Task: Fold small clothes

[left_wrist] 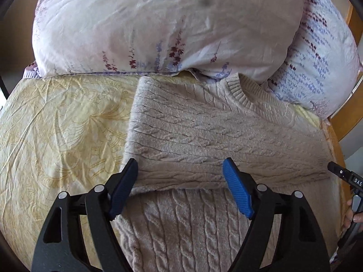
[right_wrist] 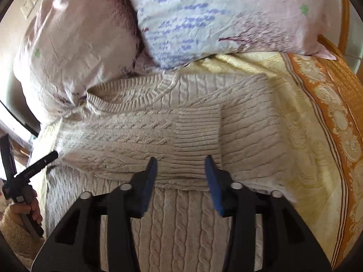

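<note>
Sweater (left_wrist: 204,131), beige cable-knit, is lying on the yellow patterned bedsheet (left_wrist: 56,124), its ribbed collar (left_wrist: 240,93) reaching up against two floral pillows (left_wrist: 147,22). One sleeve (right_wrist: 140,136) is lying folded across the chest, and its ribbed cuff (right_wrist: 197,136) is resting on the body of the garment.

Left gripper (left_wrist: 180,165) is hovering over the lower edge of the folded sleeve with jaws standing wide apart; blue pads (left_wrist: 238,190) are gripping nothing.

Right gripper (right_wrist: 181,163) is hanging just below the cuff, jaws apart, pads flanking the cuff's lower edge and not pressing on it; nothing is being held.

Hand (right_wrist: 29,206) in a fleecy sleeve is showing at the left edge of the right wrist view, holding the other gripper's handle.
</note>
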Motion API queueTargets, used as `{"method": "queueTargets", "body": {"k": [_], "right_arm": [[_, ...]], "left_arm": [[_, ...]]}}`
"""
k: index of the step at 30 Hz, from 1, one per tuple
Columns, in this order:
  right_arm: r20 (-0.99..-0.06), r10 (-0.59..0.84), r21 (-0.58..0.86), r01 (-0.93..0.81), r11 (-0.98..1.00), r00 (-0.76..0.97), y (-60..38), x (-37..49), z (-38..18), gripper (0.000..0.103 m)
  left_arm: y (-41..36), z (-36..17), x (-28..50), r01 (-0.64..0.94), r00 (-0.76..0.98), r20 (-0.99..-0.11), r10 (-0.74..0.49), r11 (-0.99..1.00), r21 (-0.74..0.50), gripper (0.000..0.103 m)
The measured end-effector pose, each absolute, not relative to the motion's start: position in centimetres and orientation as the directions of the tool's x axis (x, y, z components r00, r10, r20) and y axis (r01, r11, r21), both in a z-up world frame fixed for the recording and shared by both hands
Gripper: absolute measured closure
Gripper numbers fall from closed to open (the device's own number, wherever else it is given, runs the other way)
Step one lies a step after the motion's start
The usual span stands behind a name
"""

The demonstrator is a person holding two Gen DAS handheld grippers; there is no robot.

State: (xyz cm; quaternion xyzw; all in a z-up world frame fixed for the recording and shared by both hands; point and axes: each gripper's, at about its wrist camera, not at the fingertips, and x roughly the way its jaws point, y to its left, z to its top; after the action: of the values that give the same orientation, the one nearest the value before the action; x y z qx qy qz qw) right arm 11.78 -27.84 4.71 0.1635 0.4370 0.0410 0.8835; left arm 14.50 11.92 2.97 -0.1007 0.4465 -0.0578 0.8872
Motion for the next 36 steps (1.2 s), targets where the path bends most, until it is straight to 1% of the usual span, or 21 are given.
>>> {"method": "queueTargets", "body": {"k": [1,2,6,8,11,13,20,22,23,25,27,29,31,34,36], "right_arm": [[-0.74,0.199,0.341,0.103,0.935,0.643,-29.2,10.9,5.2,0.027],[-0.727,0.192,0.37,0.141,0.918,0.659,-31.0,9.7,5.5,0.027],[-0.71,0.217,0.501,0.263,0.824,0.67,-36.6,5.6,4.7,0.028],[-0.702,0.252,0.554,0.288,0.781,0.666,-38.1,3.8,3.9,0.03],[-0.695,0.324,0.611,0.29,0.736,0.642,-39.0,1.9,2.7,0.038],[-0.702,0.352,0.622,0.293,0.726,0.62,-39.1,0.8,2.2,0.045],[-0.723,0.421,0.639,0.299,0.709,0.548,-37.8,-2.0,0.0,0.053],[-0.719,0.451,0.653,0.293,0.698,0.528,-37.5,-2.8,-0.6,0.06],[-0.716,0.469,0.662,0.289,0.692,0.518,-37.2,-3.3,-0.9,0.061],[-0.702,0.501,0.683,0.279,0.675,0.506,-36.8,-4.1,-1.4,0.067],[-0.677,0.539,0.716,0.276,0.641,0.502,-36.7,-5.0,-1.8,0.068],[-0.655,0.574,0.743,0.278,0.609,0.492,-36.8,-5.7,-2.1,0.07],[-0.671,0.562,0.729,0.293,0.618,0.484,-37.2,-6.6,-2.1,0.079],[-0.687,0.53,0.713,0.323,0.622,0.497,-37.9,-7.8,-1.7,0.079],[-0.678,0.56,0.725,0.306,0.617,0.477,-37.8,-8.2,-1.9,0.079]], "left_arm": [[12.8,3.4,13.8,-0.001,0.603,-0.773,-0.197,0.969,-0.248,0.023],[13.8,3.6,13.1,-0.017,0.608,-0.768,-0.201,0.964,-0.266,0.019],[17.2,3.5,10.5,-0.054,0.592,-0.766,-0.249,0.937,-0.347,0.019],[18.3,3.2,9.1,-0.063,0.584,-0.766,-0.268,0.926,-0.372,0.021],[19.4,2.9,7.0,-0.064,0.576,-0.757,-0.309,0.906,-0.418,0.021],[19.5,2.6,5.8,-0.062,0.565,-0.751,-0.343,0.889,-0.454,0.022],[18.4,1.2,1.9,-0.053,0.516,-0.744,-0.425,0.851,-0.523,0.027],[18.1,1.1,0.9,-0.041,0.508,-0.733,-0.452,0.838,-0.545,0.027],[18.0,1.1,0.3,-0.036,0.503,-0.727,-0.467,0.829,-0.558,0.027],[17.8,1.1,-0.9,-0.026,0.488,-0.709,-0.509,0.803,-0.595,0.032],[17.5,0.9,-2.0,-0.017,0.468,-0.687,-0.556,0.772,-0.636,0.037],[17.2,0.8,-3.2,-0.003,0.446,-0.668,-0.596,0.745,-0.667,0.039],[16.7,0.9,-4.3,0.007,0.425,-0.657,-0.622,0.729,-0.685,0.039],[16.3,0.9,-5.4,0.008,0.403,-0.657,-0.637,0.72,-0.694,0.039],[16.1,0.8,-5.9,0.002,0.387,-0.65,-0.654,0.705,-0.709,0.039]]}}
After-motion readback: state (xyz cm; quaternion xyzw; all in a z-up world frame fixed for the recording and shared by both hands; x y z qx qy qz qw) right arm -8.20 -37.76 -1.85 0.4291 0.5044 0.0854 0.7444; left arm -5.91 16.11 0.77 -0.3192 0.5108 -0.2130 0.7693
